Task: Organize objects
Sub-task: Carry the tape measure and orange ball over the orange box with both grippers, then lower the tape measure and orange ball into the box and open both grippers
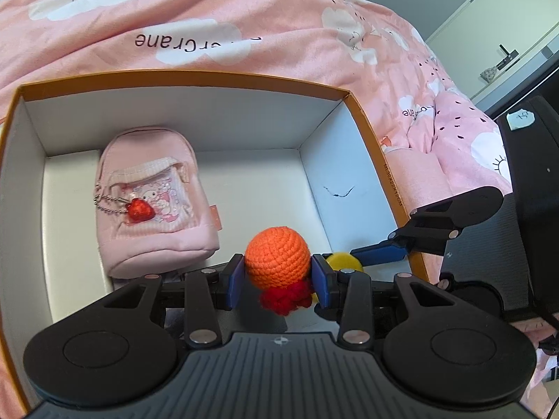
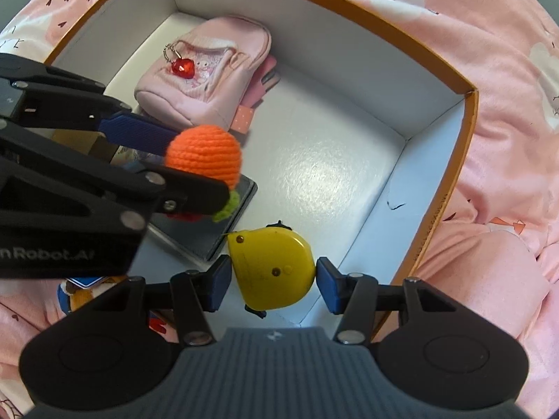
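Observation:
An orange crochet ball (image 1: 277, 256) with red and green yarn at its base sits between the blue pads of my left gripper (image 1: 277, 272), which is shut on it above the open white box with an orange rim (image 1: 174, 78). My right gripper (image 2: 274, 272) is shut on a yellow rounded plastic case (image 2: 276, 265), held low over the box's (image 2: 349, 17) near right corner. The left gripper (image 2: 202, 164) with the ball (image 2: 206, 155) hangs just left of it. One blue finger of the right gripper (image 1: 380, 254) reaches in from the right beside the yellow case (image 1: 344, 262). A pink mini backpack (image 1: 157, 202) (image 2: 206, 83) lies inside the box.
A flat grey pad (image 2: 209, 223) lies on the box floor under the left gripper. Pink printed bedding (image 1: 244, 28) surrounds the box. Colourful small items (image 2: 77, 293) lie at the lower left. A black chair (image 1: 531, 192) stands to the right.

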Available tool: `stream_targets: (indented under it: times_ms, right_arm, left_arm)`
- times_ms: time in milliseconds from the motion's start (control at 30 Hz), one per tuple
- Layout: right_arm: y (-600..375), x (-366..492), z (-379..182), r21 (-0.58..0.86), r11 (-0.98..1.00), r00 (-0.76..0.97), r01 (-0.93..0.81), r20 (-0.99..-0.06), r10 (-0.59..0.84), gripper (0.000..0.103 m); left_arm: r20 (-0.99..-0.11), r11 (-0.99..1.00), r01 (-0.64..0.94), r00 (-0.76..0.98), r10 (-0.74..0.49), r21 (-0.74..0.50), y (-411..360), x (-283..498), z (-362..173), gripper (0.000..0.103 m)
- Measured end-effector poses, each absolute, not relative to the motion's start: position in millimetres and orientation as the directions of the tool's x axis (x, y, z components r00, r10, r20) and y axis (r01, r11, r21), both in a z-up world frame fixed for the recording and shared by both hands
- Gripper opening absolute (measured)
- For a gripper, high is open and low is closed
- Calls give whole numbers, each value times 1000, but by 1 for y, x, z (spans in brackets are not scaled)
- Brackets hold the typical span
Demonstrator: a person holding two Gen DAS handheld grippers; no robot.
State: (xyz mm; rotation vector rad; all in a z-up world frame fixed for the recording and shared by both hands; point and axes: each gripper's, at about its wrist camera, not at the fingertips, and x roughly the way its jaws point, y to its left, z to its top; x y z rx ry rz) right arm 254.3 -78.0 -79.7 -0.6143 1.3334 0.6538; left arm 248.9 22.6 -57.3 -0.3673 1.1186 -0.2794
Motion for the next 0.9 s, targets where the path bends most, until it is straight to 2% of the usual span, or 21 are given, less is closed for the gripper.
stream_targets:
  times_ms: [267, 367, 433, 533, 633, 900]
  right_arm:
    - [-91, 248, -68, -14, 683, 120, -730, -987, 108, 55]
    - [-104, 243, -50, -22, 695, 191, -719, -967, 166, 52]
    - [-111, 239, -33, -56, 692, 261, -720, -945, 195, 41]
    - [-124, 229, -18, -152, 690, 382, -708, -904, 192, 38]
    - [-139, 227, -11, -205, 711, 457, -672, -871, 181, 37]
    - [-166, 235, -12, -165, 776, 508, -609, -832, 222, 37]
  left_arm:
    - [-834, 917, 46, 400, -380, -396, 11, 262, -61, 46]
    - [-839, 921, 58, 393, -375, -384, 2, 268, -62, 46]
    - [-847, 927, 67, 386, -366, -370, -5, 273, -64, 46]
    - [-855, 932, 80, 375, -357, -354, -15, 283, -68, 46]
    - [-859, 930, 92, 360, -363, -355, -24, 294, -75, 46]
    - [-911, 964, 109, 316, -264, -241, -45, 309, -93, 46]
